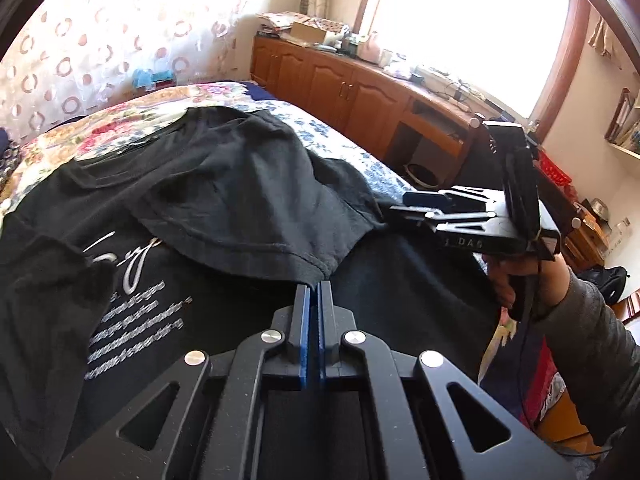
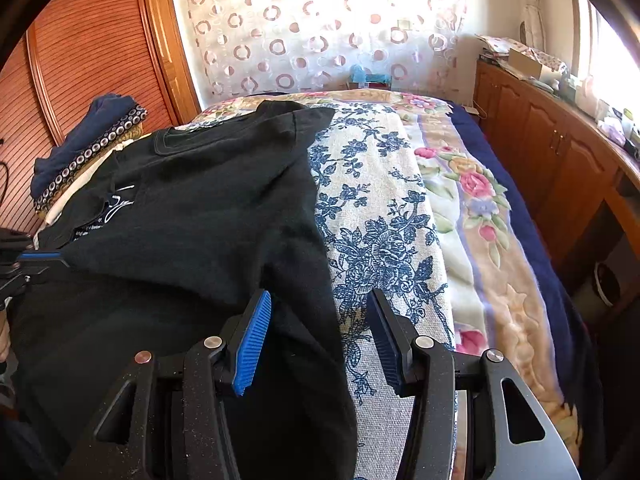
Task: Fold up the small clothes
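A black T-shirt (image 1: 224,184) with white print (image 1: 132,312) lies on the bed, one sleeve side folded over its front. At the bottom of the left wrist view my left gripper (image 1: 314,286) is shut, its blue pads pinching the hem corner of that folded flap. My right gripper (image 2: 318,296) stands open just above the shirt's right edge (image 2: 320,280); cloth lies under the left pad and none is pinched. From the left wrist view the right gripper (image 1: 400,205) points at the shirt's side, held by a hand (image 1: 508,280).
A floral bedspread (image 2: 380,220) covers the bed to the right of the shirt. Folded clothes (image 2: 88,140) are stacked at the far left by a wooden wardrobe (image 2: 80,48). Wooden cabinets (image 1: 340,84) with clutter run along the window wall.
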Demonstrator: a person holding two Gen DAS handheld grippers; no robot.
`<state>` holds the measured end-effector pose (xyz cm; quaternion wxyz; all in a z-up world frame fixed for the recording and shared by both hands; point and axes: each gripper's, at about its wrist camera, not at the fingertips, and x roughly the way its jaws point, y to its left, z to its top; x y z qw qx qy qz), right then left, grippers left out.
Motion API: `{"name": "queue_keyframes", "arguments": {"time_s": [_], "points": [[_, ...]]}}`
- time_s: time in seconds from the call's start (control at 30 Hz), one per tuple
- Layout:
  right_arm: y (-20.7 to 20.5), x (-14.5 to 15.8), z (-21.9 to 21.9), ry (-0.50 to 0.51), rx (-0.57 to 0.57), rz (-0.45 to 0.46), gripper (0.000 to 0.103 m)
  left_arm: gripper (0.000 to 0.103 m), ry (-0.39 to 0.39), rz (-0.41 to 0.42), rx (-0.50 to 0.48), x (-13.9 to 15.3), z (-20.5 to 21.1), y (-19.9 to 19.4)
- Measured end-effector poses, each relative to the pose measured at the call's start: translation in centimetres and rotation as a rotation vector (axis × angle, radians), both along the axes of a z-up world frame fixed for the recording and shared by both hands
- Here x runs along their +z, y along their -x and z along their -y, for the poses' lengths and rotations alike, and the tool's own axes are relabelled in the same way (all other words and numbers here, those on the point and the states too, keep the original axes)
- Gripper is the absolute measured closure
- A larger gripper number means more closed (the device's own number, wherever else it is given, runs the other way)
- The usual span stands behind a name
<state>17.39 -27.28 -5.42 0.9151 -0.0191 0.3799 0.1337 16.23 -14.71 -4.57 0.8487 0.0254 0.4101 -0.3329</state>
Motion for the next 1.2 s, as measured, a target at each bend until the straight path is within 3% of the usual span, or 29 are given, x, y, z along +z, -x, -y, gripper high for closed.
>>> {"name": "queue_keyframes", "arguments": {"time_s": [0.3, 0.4, 0.5, 0.53, 0.6, 0.9, 1.2], "points": [[0.0, 0.0, -0.2, 0.013, -0.002, -0.001, 0.051, 0.097, -0.030, 0.002, 0.047, 0.2, -2.8, 0.9], [-0.1, 0.0, -0.1, 0.007, -0.002, -0.001, 0.051, 0.067, -0.044, 0.047, 0.079, 0.8, -4.1, 1.5], [-0.1, 0.0, -0.1, 0.007, -0.002, -0.001, 0.051, 0.050, -0.061, 0.100, 0.132, 1.5, -6.0, 1.9], [-0.1, 0.0, -0.1, 0.007, -0.002, -0.001, 0.051, 0.033, -0.076, 0.123, 0.160, 1.7, -6.6, 1.9], [-0.1, 0.0, -0.1, 0.006, -0.002, -0.001, 0.051, 0.018, -0.091, 0.191, 0.207, 2.3, -8.3, 2.0], [-0.1, 0.0, 0.0, 0.012, -0.001, -0.001, 0.051, 0.016, -0.115, 0.197, 0.344, 2.9, -14.8, 0.2], [-0.1, 0.0, 0.0, 0.014, -0.001, -0.001, 0.051, 0.016, -0.149, 0.166, 0.415, 2.2, -18.6, -0.5]]}}
